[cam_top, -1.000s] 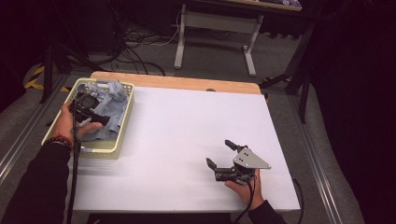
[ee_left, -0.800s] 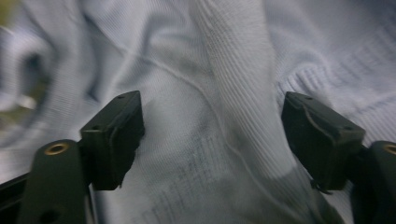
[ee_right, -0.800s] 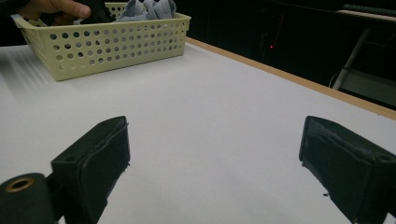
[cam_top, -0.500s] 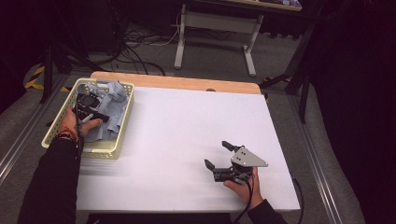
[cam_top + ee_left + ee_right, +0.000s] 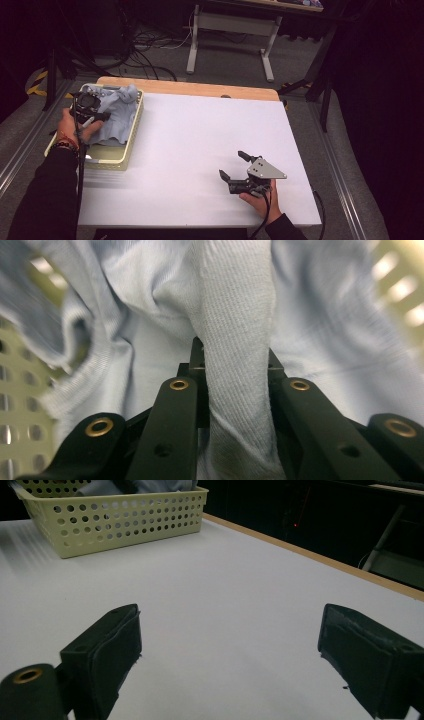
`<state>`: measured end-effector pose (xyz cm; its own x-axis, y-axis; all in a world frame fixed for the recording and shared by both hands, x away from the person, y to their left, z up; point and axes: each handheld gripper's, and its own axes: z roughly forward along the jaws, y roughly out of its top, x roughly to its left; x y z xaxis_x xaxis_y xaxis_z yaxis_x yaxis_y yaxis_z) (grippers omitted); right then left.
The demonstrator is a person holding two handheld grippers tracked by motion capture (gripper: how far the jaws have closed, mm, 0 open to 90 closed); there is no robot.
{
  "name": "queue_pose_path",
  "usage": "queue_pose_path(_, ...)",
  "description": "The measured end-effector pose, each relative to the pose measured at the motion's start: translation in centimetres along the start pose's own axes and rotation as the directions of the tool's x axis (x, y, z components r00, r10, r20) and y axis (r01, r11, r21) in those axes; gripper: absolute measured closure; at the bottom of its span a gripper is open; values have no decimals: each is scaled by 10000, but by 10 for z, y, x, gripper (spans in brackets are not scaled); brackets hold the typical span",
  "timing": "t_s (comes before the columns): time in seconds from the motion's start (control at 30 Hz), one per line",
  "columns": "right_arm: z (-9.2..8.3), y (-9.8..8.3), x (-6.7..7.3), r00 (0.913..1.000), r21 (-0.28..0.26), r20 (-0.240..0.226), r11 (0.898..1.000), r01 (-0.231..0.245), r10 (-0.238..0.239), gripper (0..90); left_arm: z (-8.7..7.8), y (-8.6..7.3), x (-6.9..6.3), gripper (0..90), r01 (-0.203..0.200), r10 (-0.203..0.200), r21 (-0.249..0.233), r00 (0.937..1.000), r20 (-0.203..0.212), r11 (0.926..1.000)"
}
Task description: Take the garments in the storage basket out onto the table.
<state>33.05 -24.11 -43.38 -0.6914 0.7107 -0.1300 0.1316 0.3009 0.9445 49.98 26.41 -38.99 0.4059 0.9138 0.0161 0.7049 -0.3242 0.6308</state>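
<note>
1. No text, label, brand, number or sign can be read in the high view.
2. The left gripper view gives no readable marking on the pale blue cloth (image 5: 235,340).
3. The right gripper view gives none on the yellow perforated basket (image 5: 115,520).

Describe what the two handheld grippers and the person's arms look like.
Both grippers, left and right, are black with two jaws; brass-coloured rivets show on the links. The right carries a grey three-cornered plate. Black cables trail from each. Dark sleeves; a beaded bracelet on the left wrist.
</note>
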Motion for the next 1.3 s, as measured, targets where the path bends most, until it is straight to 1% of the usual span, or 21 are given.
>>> queue_pose_path(0.03, 0, 0, 0, 10000, 5, 18, 10000, 14, -14, 111, -7, 1, 0, 773, -8, 7, -348, 10000, -9, 9994)
queue_pose_path(0.07, -1, -1, 0, 10000, 46, 39, 10000, -11, 11, 111, -7, 1, 0, 773, -8, 7, -348, 10000, -9, 9994)
queue_pose_path(0.1, -1, -1, 0, 10000, 46, 39, 10000, -11, 11, 111, -14, 2, 0, 773, 40, -38, -606, 10000, 28, 9982)
queue_pose_path(0.17, -4, -3, 0, 9999, 83, 104, 10000, -30, 29, 111, -28, 3, 1, 774, 204, -200, -1270, 9998, 42, 9917)
queue_pose_path(0.23, -9, -3, -1, 9996, 40, 279, 10000, -20, 18, 111, -40, 2, 3, 775, 475, -446, -1836, 9988, 199, 9819)
queue_pose_path(0.3, -12, -3, -3, 9992, -55, 391, 9999, -87, 89, 114, -52, 1, 7, 775, 918, -808, -2428, 9952, 547, 9657)
queue_pose_path(0.33, -13, -3, -3, 9987, -58, 477, 9999, -153, 155, 114, -58, 0, 7, 775, 1066, -930, -2666, 9937, 630, 9579)
queue_pose_path(0.37, -14, -4, -3, 9984, -63, 534, 9999, -160, 163, 114, -64, 0, 7, 775, 1195, -1029, -2953, 9921, 714, 9479)
queue_pose_path(0.4, -15, -4, -3, 9981, -52, 582, 9998, -180, 183, 115, -68, 0, 6, 776, 1282, -1069, -3130, 9907, 844, 9411)
queue_pose_path(0.47, -16, -4, -4, 9976, -77, 669, 9998, -163, 168, 114, -78, 0, 3, 777, 1489, -1174, -3659, 9873, 1070, 9187)
queue_pose_path(0.5, -16, -4, -4, 9974, -92, 690, 9998, -191, 197, 115, -83, 0, 1, 777, 1565, -1175, -3851, 9854, 1232, 9095)
queue_pose_path(0.53, -16, -3, -4, 9973, -110, 701, 9997, -213, 220, 115, -86, 1, -2, 777, 1505, -1081, -4013, 9861, 1265, 9035)
queue_pose_path(0.6, -16, -3, -4, 9971, -83, 732, 9998, -179, 185, 115, -93, 4, -12, 777, 1331, -862, -4251, 9881, 1277, 8953)
queue_pose_path(0.77, -14, -3, -5, 9974, -104, 706, 9998, -155, 162, 115, -102, 12, -35, 776, 1071, -316, -4560, 9849, 1701, 8835)
queue_pose_path(0.87, -14, -2, -5, 9974, -115, 708, 9999, -129, 137, 115, -104, 19, -53, 776, 789, 90, -4675, 9831, 1828, 8805)
queue_pose_path(0.9, -14, -2, -5, 9974, -120, 707, 9998, -141, 149, 115, -105, 20, -59, 776, 726, 205, -4714, 9817, 1893, 8789)
queue_pose_path(0.97, -15, -2, -5, 9974, -119, 715, 9999, -115, 123, 115, -104, 24, -73, 776, 630, 454, -4749, 9760, 2132, 8778)
queue_pose_path(1.0, -15, -2, -5, 9972, -140, 736, 9999, -97, 107, 115, -104, 25, -80, 775, 518, 602, -4803, 9748, 2149, 8756)
queue_pose_path(1.07, -16, -2, -6, 9972, -170, 742, 9998, -115, 127, 115, -103, 28, -95, 775, 290, 971, -4874, 9680, 2314, 8727)
queue_pose_path(1.17, -17, -1, -6, 9970, -218, 757, 9997, -142, 158, 115, -103, 31, -118, 775, 3, 1465, -4953, 9551, 2575, 8687)
queue_pose_path(1.3, -19, -1, -6, 9966, -232, 810, 9997, -99, 117, 114, -99, 33, -146, 774, -476, 2095, -4898, 9364, 2814, 8705)
